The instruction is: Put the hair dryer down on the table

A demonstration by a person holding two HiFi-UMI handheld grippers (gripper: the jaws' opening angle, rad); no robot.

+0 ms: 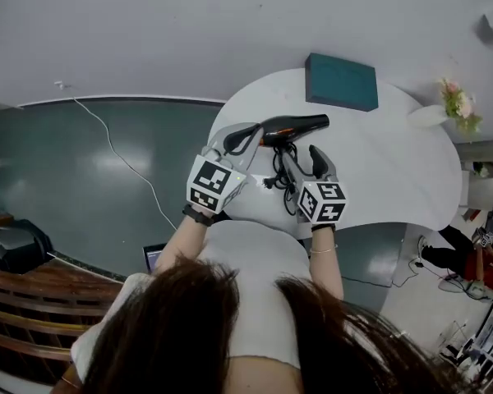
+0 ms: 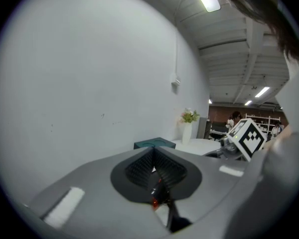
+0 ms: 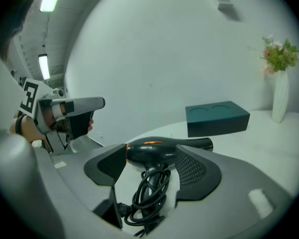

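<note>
The black hair dryer (image 1: 294, 126) lies on its side on the white round table (image 1: 394, 171), with its cord (image 3: 149, 190) coiled around the handle. In the right gripper view the dryer (image 3: 159, 151) rests between the jaws of my right gripper (image 3: 150, 156), which stand wide open, the pads clear of it. From the head view, the right gripper (image 1: 302, 156) sits just on the near side of the dryer. My left gripper (image 1: 245, 138) hovers by the dryer's rear end. Its pads (image 2: 154, 171) meet and nothing is gripped between them.
A dark teal box (image 1: 340, 81) stands at the table's far edge by the wall. A white vase of flowers (image 1: 456, 105) is at the far right. The table's near edge is close to the person's body. A thin cable runs over the floor on the left.
</note>
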